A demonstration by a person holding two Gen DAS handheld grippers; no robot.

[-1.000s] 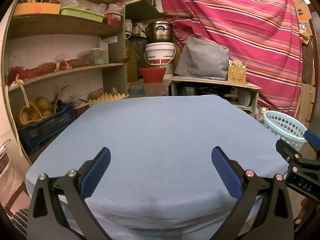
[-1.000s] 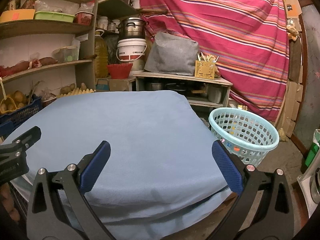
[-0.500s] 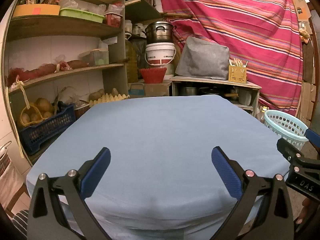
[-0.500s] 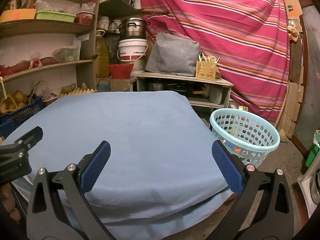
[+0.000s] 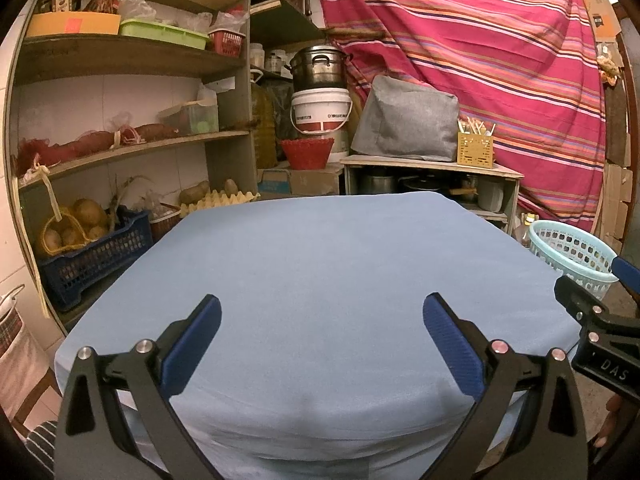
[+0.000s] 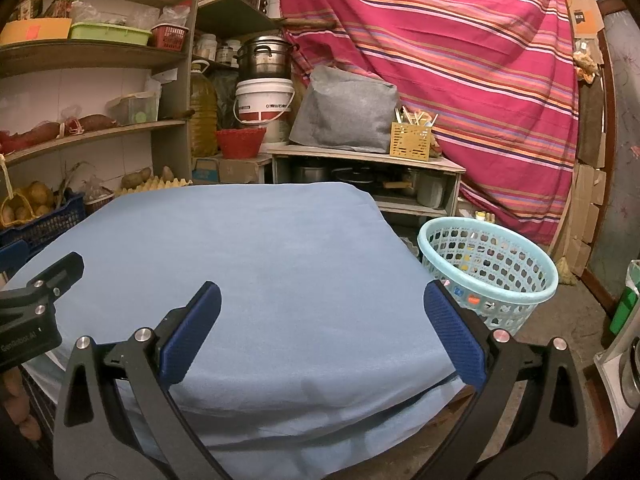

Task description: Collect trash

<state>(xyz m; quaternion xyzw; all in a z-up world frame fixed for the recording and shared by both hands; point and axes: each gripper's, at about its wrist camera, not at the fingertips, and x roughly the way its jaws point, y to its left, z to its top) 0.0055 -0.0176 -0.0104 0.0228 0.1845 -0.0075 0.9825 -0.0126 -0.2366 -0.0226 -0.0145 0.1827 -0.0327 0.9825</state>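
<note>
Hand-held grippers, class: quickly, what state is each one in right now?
Left hand-held gripper: open, holding nothing, above the blue cloth.
Right hand-held gripper: open, holding nothing.

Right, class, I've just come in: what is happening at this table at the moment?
A person holds a two-finger tool in each hand over a table covered with a light blue cloth. The left tool and the right tool are both open and hold nothing. No trash shows on the cloth. A pale turquoise basket stands on the floor to the right of the table, with a few small coloured bits visible through its holes. Nothing is being picked up at this moment.
</note>
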